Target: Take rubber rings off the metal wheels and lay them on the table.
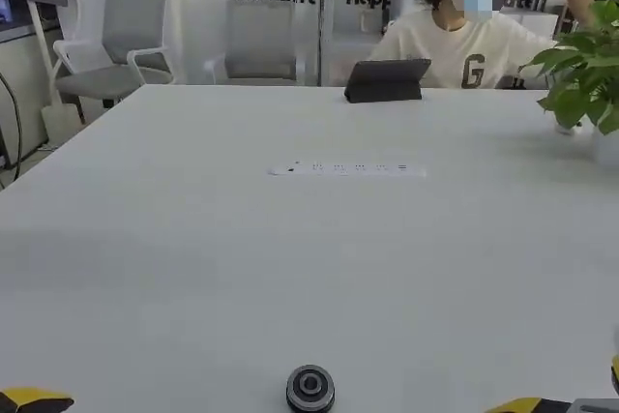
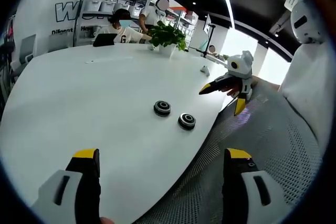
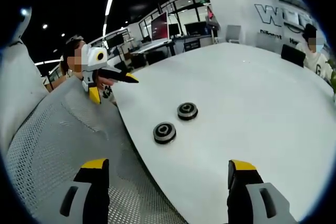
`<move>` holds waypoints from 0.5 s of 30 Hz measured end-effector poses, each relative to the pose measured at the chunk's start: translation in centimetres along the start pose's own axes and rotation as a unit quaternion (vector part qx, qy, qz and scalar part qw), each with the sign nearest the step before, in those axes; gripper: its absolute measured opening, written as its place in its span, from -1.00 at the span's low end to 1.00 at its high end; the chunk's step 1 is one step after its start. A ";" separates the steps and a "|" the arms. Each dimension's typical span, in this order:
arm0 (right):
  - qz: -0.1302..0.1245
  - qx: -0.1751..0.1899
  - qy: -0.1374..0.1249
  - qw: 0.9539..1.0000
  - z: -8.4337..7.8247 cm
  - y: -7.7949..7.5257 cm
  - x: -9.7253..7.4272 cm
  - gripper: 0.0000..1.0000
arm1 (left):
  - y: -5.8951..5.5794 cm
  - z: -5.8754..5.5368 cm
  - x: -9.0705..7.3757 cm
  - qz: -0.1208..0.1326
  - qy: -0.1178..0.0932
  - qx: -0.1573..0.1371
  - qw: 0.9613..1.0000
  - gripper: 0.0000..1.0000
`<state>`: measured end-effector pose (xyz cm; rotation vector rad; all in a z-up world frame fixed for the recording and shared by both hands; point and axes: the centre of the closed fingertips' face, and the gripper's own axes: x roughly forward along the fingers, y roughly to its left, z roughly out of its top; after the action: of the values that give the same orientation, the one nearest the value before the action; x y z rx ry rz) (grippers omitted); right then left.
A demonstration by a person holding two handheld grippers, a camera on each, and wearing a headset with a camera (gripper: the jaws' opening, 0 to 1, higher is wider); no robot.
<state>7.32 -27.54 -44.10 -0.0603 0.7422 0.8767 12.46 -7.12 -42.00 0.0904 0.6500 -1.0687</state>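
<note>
Left tongs [image 2: 161, 154] and right tongs [image 3: 168, 164] open, empty — wheels [image 3: 187, 110] close to the surface [image 3: 252, 87] edge — broad surface beyond.

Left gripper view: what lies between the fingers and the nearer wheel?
Bare white table, in the left gripper view, separates the left gripper from that wheel.

The table [image 1: 193, 268] is plain white, the two wheels [image 2: 162, 108] on it black-rimmed with grey metal centres, the left gripper [image 2: 163, 156] and right gripper [image 3: 168, 163] black-jawed with yellow tips, the plant [image 1: 585, 65] green, the chair mesh [image 2: 262, 129] pale grey.
</note>
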 end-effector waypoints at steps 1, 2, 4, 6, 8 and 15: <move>0.000 0.000 0.000 1.000 0.0 0.0 0.0 0.87 | 0.0 0.0 0.0 0.000 0.000 0.000 1.000 0.94; 0.000 0.000 -0.001 1.000 0.0 0.0 0.0 0.87 | 0.0 0.0 0.0 0.000 0.000 0.000 1.000 0.94; 0.000 0.001 -0.002 1.000 0.0 0.0 0.0 0.86 | 0.0 0.0 0.0 -0.001 0.000 0.000 1.000 0.94; 0.000 0.002 -0.002 1.000 0.1 0.0 0.0 0.86 | -0.1 0.0 0.0 -0.002 -0.001 0.000 1.000 0.93; 0.000 0.001 -0.003 1.000 0.1 0.0 -0.1 0.86 | -0.1 0.1 0.0 -0.003 -0.002 0.000 1.000 0.93; 0.000 -0.004 0.001 1.000 0.0 0.0 -0.1 0.84 | -0.2 0.2 0.0 -0.005 -0.005 0.000 1.000 0.92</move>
<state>7.31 -27.59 -44.06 -0.0673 0.7399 0.8798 12.36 -7.28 -41.79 0.0831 0.6424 -1.0786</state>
